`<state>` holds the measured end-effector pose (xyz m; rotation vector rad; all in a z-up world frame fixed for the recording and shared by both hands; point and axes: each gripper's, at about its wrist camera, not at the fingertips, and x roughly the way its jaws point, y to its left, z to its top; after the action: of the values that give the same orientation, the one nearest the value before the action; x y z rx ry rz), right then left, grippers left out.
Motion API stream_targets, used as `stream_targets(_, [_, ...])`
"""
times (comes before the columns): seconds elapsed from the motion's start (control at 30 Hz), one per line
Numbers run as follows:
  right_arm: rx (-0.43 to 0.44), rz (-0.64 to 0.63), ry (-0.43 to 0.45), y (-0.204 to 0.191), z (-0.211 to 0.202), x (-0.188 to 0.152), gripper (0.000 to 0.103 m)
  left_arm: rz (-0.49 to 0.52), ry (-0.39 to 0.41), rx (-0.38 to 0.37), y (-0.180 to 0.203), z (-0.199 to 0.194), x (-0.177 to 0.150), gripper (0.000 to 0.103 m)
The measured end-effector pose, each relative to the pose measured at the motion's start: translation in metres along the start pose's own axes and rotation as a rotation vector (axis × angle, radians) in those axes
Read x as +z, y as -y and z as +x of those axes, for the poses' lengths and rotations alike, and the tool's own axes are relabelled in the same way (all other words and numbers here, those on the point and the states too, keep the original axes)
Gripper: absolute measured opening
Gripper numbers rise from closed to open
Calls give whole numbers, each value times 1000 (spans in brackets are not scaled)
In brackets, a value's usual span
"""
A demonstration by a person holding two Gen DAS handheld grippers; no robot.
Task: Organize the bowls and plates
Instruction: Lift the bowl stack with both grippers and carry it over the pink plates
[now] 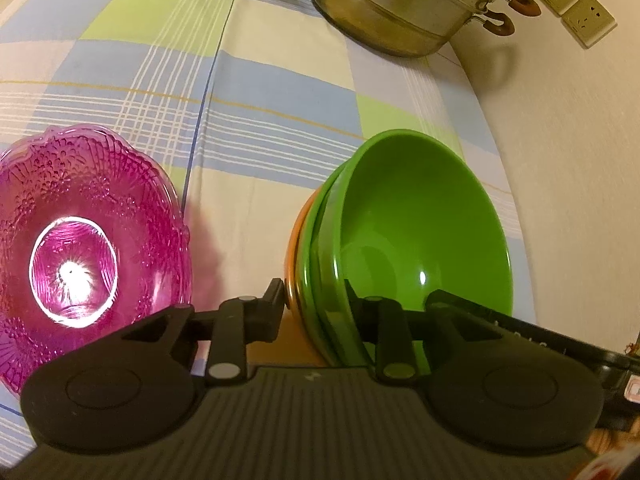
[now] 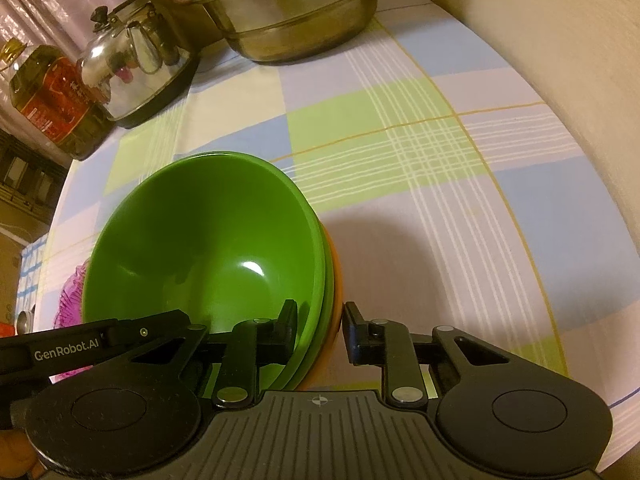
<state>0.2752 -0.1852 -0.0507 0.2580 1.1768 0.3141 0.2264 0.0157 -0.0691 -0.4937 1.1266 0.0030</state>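
Green bowl stack [image 1: 400,240] pinched at opposite rims by left claw [image 1: 316,304] and right claw [image 2: 320,324], both closed on it: lift level, evenly, off worktop [image 2: 440,200].

green bowls [image 1: 420,232]: 2 | orange bowl [image 1: 294,256]: 1 | pink glass bowl [image 1: 80,248]: 1 | steel pot [image 1: 400,4]: 1 | kettle [image 2: 132,56]: 1 | oil bottle [image 2: 52,100]: 1

left tool [image 1: 316,308] clamps rims of nested green bowls [image 1: 420,224]; pink bowl [image 1: 80,240] beside.

A checked tablecloth [image 1: 260,92] meets a cream wall [image 1: 560,160] bearing two sockets [image 1: 576,8]; warm, perhaps lamp, light.
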Motion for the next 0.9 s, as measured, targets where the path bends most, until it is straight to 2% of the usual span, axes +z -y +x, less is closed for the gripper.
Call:
stream_targets(0.43, [-9,1,7,4,-11,-12,24,14,-18,4,3,-8,-20,23])
stream_targets(0.9, [-8,-1,6,4,-36,-55,24,14,-25,10,0,-34,-66,23])
